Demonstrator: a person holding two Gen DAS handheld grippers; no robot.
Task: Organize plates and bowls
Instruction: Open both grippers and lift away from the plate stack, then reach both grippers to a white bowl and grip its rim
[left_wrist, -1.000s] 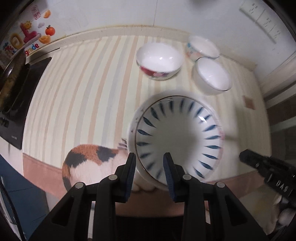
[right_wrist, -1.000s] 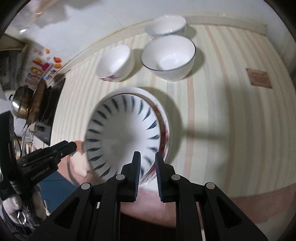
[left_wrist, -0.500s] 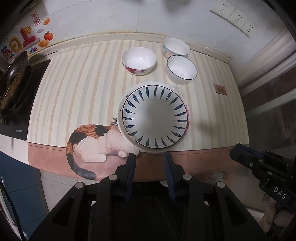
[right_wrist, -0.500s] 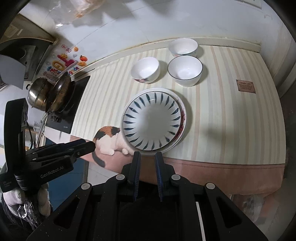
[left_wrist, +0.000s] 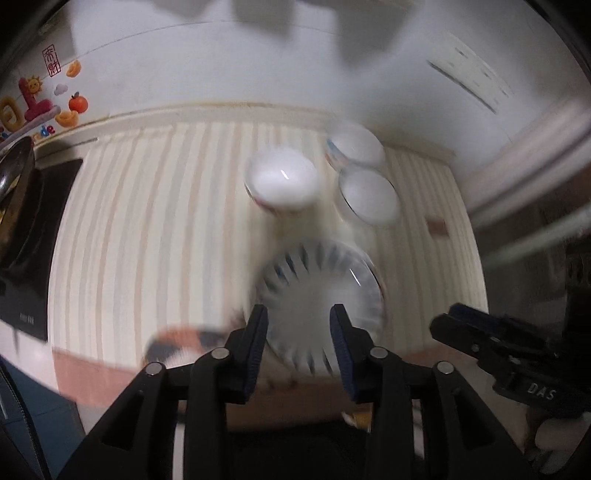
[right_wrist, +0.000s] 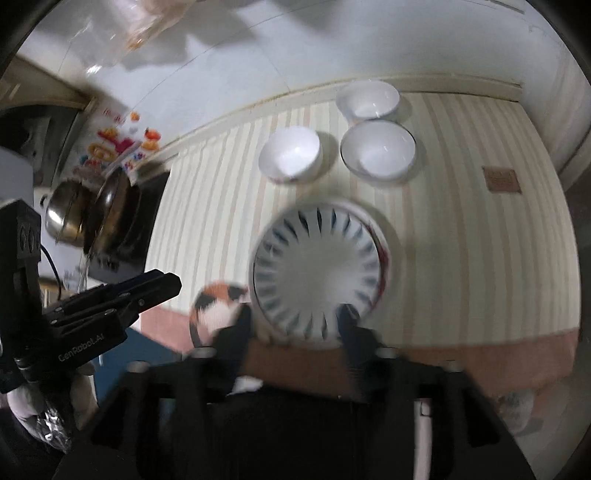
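A blue-leaf patterned plate (left_wrist: 321, 295) (right_wrist: 317, 273) lies stacked on a red-rimmed plate (right_wrist: 384, 254) near the counter's front edge. Three white bowls stand behind it: a flowered one (left_wrist: 282, 182) (right_wrist: 290, 155), a dark-rimmed one (left_wrist: 369, 197) (right_wrist: 378, 151) and a third by the wall (left_wrist: 352, 147) (right_wrist: 367, 99). My left gripper (left_wrist: 298, 328) is open and empty above the plate's near rim. My right gripper (right_wrist: 295, 321) is open, blurred, just before the plate's near edge. Each gripper shows in the other's view (left_wrist: 491, 339) (right_wrist: 122, 299).
The striped counter mat (left_wrist: 155, 229) has a printed calico cat (right_wrist: 218, 302) at its front left. A black cooktop with a pan (left_wrist: 22, 206) and pots (right_wrist: 92, 214) sits at the left. A wall runs along the back, a small brown label (right_wrist: 500, 179) lies at right.
Both grippers have moved forward and down toward the stacked plates. The right gripper's jaws have spread wide open. Both views are motion-blurred.
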